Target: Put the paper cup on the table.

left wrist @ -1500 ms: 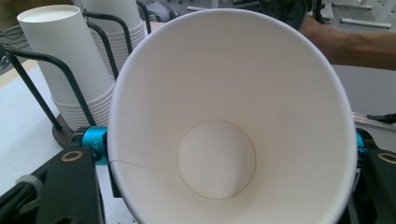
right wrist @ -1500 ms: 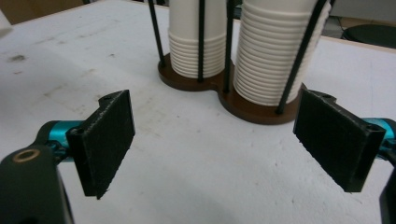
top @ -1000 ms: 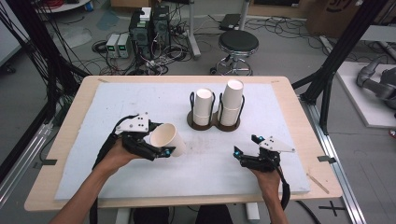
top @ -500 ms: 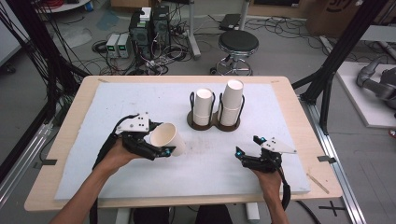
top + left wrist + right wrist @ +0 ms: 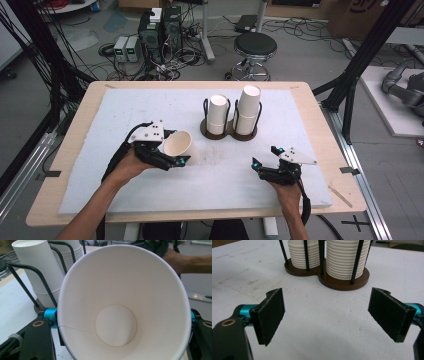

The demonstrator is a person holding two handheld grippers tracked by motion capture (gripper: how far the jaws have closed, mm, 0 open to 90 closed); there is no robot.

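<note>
Left gripper [image 5: 172, 159] fingers clamped on a tilted white paper cup [image 5: 178, 145], near left on the counter [image 5: 75, 165]; right gripper [image 5: 266, 159] fingers wide apart, near right

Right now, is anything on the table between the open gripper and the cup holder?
No. In the right gripper view, bare white table lies between the right gripper and the cup holder.

A round black stool [image 5: 255, 47] is seen on the floor beyond the far edge of the table [image 5: 320, 125]. To its left, 2 dark computer towers [image 5: 160, 22] are set among tangled cables [image 5: 150, 75]. A cardboard box [image 5: 360, 17] is placed far right. The table is covered by a white mat [image 5: 125, 107].
</note>
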